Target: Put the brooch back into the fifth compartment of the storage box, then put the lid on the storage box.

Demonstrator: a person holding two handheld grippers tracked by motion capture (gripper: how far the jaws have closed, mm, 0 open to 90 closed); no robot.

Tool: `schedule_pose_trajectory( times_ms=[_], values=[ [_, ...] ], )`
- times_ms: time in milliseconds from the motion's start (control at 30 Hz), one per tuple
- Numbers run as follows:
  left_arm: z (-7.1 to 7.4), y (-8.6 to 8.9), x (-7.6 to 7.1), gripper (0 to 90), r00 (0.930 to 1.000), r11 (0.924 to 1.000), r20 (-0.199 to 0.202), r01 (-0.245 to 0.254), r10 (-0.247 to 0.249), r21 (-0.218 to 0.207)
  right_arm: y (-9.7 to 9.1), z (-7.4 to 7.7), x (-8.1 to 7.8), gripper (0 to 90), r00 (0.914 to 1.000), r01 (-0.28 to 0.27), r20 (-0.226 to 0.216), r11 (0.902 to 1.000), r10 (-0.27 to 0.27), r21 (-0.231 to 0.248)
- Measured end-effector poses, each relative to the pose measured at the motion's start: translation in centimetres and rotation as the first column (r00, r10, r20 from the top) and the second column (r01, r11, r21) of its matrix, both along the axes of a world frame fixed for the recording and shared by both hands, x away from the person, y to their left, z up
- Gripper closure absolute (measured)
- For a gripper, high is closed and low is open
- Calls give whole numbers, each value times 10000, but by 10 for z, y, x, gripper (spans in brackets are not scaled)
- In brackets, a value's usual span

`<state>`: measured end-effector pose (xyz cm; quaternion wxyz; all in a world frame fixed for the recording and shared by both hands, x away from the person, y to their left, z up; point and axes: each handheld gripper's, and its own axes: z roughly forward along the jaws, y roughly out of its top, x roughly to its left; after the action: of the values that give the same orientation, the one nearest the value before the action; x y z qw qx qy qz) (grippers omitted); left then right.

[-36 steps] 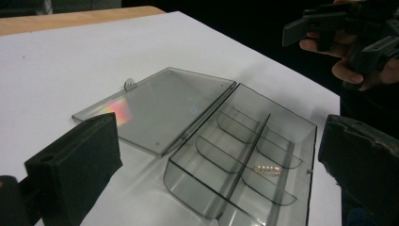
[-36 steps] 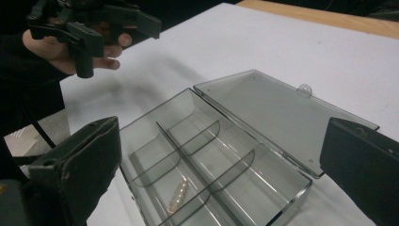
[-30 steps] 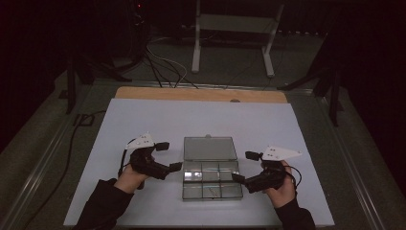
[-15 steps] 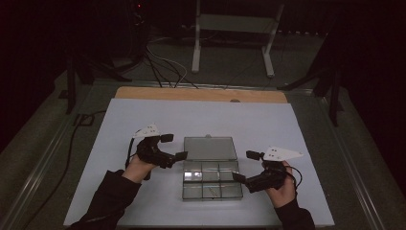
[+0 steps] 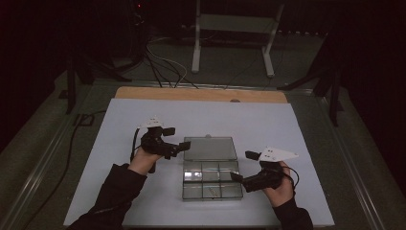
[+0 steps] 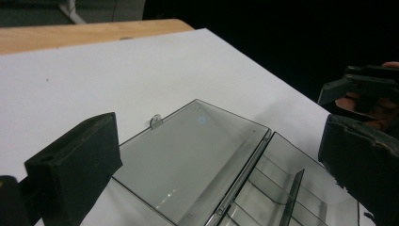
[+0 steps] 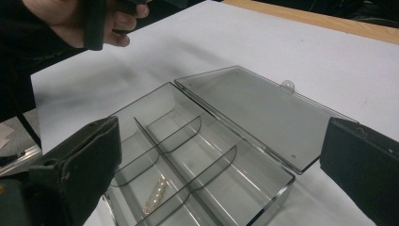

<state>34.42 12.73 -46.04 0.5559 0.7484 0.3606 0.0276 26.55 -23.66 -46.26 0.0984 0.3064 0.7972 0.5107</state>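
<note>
A clear plastic compartment box [image 5: 210, 179] lies open on the white table, its lid [image 5: 209, 148] folded flat on the far side. A small pale beaded piece [image 5: 212, 190] rests in a near compartment [image 7: 155, 193]. My left gripper [image 5: 176, 139] hovers open at the lid's left edge, and its own view looks across the lid [image 6: 197, 155] between the wide jaws [image 6: 219, 141]. My right gripper [image 5: 244, 166] is open beside the box's right side, jaws spread over the base [image 7: 223, 148]. Neither holds anything.
The white sheet [image 5: 287, 124] covers the table, with a bare wooden strip [image 5: 201, 94] along the far edge. Beyond the table stand a metal frame [image 5: 234, 28] and loose cables [image 5: 163, 67] on the dark floor. A cable [image 5: 72, 143] trails off the left side.
The left gripper has moved away from the person and rightward, from beside the box's base up to the lid's left edge. The right gripper and the box have stayed put.
</note>
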Motion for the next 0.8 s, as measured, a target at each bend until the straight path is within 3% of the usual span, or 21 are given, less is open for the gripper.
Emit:
schedule_pose_trajectory(
  times_ms=[333, 533, 800],
  values=[
    [-8, -8, 9, 8, 9977, 9997, -648, -219, 212, -91, -2, 0, 1, 0, 10000, 52, 43, 9999, -53, 163],
    [-15, -7, 14, 8, 9899, 9982, -1310, -573, 545, -177, -1, 0, 2, 0, 10000, -16, 85, 10000, 16, 52],
    [-24, -7, 20, 8, 9805, 9975, -1852, -692, 656, -128, -1, -2, 4, 0, 10000, -19, 9, 10000, 19, 87]
  ],
)
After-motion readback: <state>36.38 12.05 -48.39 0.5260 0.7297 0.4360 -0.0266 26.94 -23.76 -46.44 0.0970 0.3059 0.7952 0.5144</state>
